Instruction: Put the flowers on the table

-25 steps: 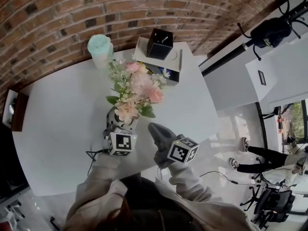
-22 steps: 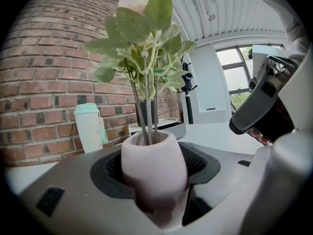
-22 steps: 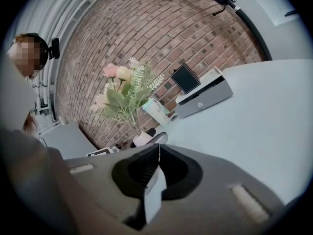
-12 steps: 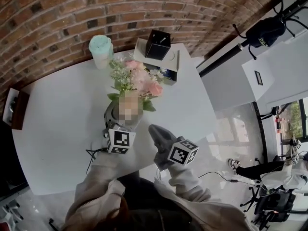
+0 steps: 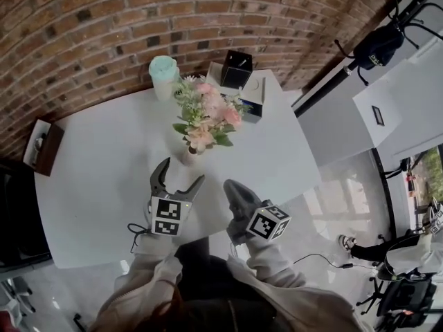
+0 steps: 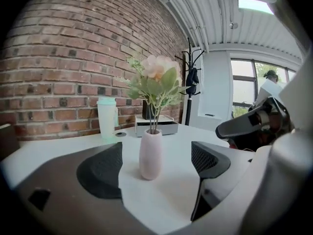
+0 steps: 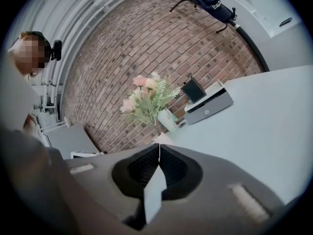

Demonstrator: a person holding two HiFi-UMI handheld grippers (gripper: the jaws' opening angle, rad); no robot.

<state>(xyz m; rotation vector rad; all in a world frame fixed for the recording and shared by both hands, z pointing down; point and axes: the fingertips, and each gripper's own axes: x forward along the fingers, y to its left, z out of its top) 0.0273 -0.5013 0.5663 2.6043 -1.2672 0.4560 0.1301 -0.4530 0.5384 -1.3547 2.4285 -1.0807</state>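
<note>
head view shows flowers (image 5: 206, 116) standing upright on table (image 5: 104, 178).

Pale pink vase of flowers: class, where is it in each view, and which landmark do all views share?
Head view: pale pink vase of flowers, just above centre.
Left gripper view: dead centre, upright.
Right gripper view: slightly above and left of centre.
Shared landmark: tall mint-green cup by the brick wall.
</note>
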